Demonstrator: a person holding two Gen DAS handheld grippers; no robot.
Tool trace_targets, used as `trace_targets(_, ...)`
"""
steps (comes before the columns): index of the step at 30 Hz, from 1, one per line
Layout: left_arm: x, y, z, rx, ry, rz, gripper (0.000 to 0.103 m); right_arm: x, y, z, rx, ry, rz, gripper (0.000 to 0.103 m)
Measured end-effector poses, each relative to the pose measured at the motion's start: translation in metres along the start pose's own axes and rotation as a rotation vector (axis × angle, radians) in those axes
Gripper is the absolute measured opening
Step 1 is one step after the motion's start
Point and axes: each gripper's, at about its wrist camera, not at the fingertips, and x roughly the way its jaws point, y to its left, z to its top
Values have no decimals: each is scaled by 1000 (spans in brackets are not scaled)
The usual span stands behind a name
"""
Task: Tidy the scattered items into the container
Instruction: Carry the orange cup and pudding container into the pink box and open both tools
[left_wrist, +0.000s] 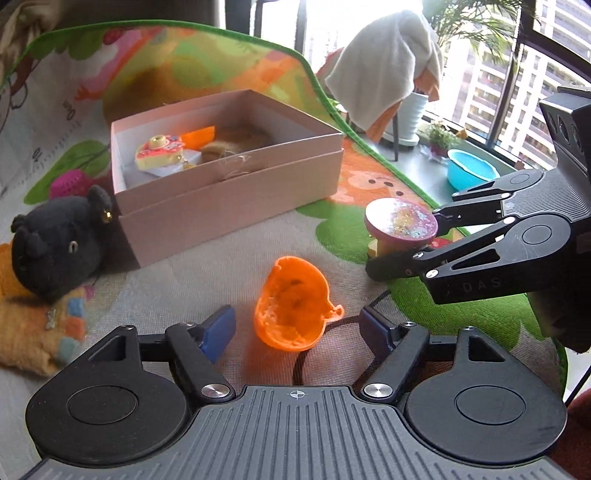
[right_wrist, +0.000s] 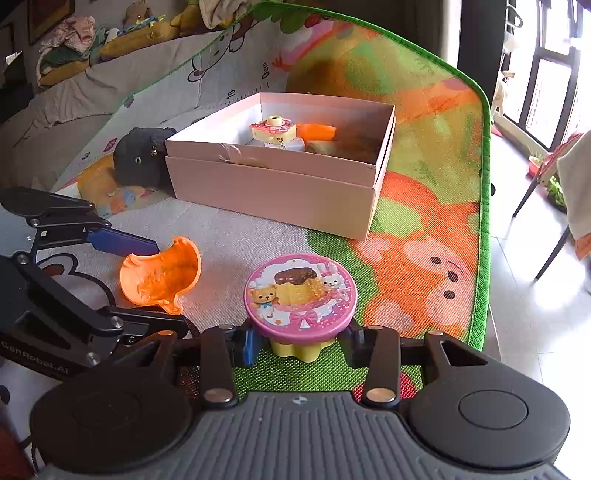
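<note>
Orange shell piece (left_wrist: 293, 304) lay on the play mat (right_wrist: 424, 221) between the open fingers of the left hand-held gripper (left_wrist: 297, 325) — not gripped.

Its blue pads stood either side of the shell, clear of it as far as the views showed. Beside it, the right hand-held gripper (right_wrist: 301, 341) was closed around the yellow base of a pink round-topped toy (right_wrist: 300, 291), which stood upright on the mat. Behind both sat the pink cardboard box (left_wrist: 236, 195), open — inside it a cake-shaped toy (right_wrist: 273, 129), another orange piece (right_wrist: 317, 130) and something brown I couldn't identify. A black plush toy (left_wrist: 55, 243) rested against the box's left corner.
</note>
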Motion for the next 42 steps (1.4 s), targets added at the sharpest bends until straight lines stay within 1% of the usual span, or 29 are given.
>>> trace_targets(3,5,-4,1,10,6,38,78,0,2,-1,-13,-16,-27,51)
trace_targets(5,6,-4,1,5,7,46,71,0,1,-2,-12,-22,-41,62)
trace_targets(9,7,-2,1,-4,8,52,66,0,0,-3,-15,-33,-53,67)
trace_targets(10,6,-2,1,0,6,51,61,-1,1,-4,-21,-37,-56,70)
trace_targets(11,5,-3,1,4,3,52,59,-1,3,-4,-29,-40,-58,70)
trace_targets(15,3,-6,0,16,4,56,59,-3,10,-6,-70,-62,-61,70)
trace_targets(17,3,-7,-1,20,9,51,59,-3,11,-5,-70,-69,-58,70)
trace_targets(18,2,-9,-2,22,10,48,59,-2,11,-5,-65,-67,-58,70)
trace_targets(19,2,-9,-2,22,10,46,65,-1,10,-4,-58,-63,-59,69)
trace_targets(20,2,-8,-3,21,8,48,78,1,9,-4,-51,-59,-59,66)
trace_targets(21,3,-8,-3,19,6,51,84,1,8,-3,-43,-56,-55,64)
trace_targets(22,3,-8,-3,19,5,53,86,1,7,-3,-40,-55,-50,58)
trace_targets(23,4,-8,-2,21,9,53,86,0,7,-3,-40,-55,-48,51)
trace_targets(25,5,-9,-2,28,11,49,83,-1,8,-3,-44,-54,-50,49)
trace_targets(28,5,-11,-3,41,5,44,73,-3,8,-4,-42,-47,-45,44)
trace_targets(29,4,-11,-3,42,2,45,68,-4,9,-4,-43,-44,-43,43)
trace_targets(30,3,-12,-3,42,0,51,66,-5,9,-4,-45,-42,-42,43)
trace_targets(31,2,-12,-4,42,-2,55,60,-6,10,-3,-48,-40,-40,43)
trace_targets(32,1,-12,-4,43,-3,57,57,-7,10,-3,-53,-38,-38,43)
trace_targets(36,-5,-17,-7,66,-4,62,57,-13,11,-2,-66,-37,-28,40)
trace_targets(39,-13,-20,-9,67,-9,56,57,-19,7,3,-41,-23,18,40)
trace_targets(42,-26,-18,-3,56,-40,38,57,-23,-1,19,-6,-30,53,40)
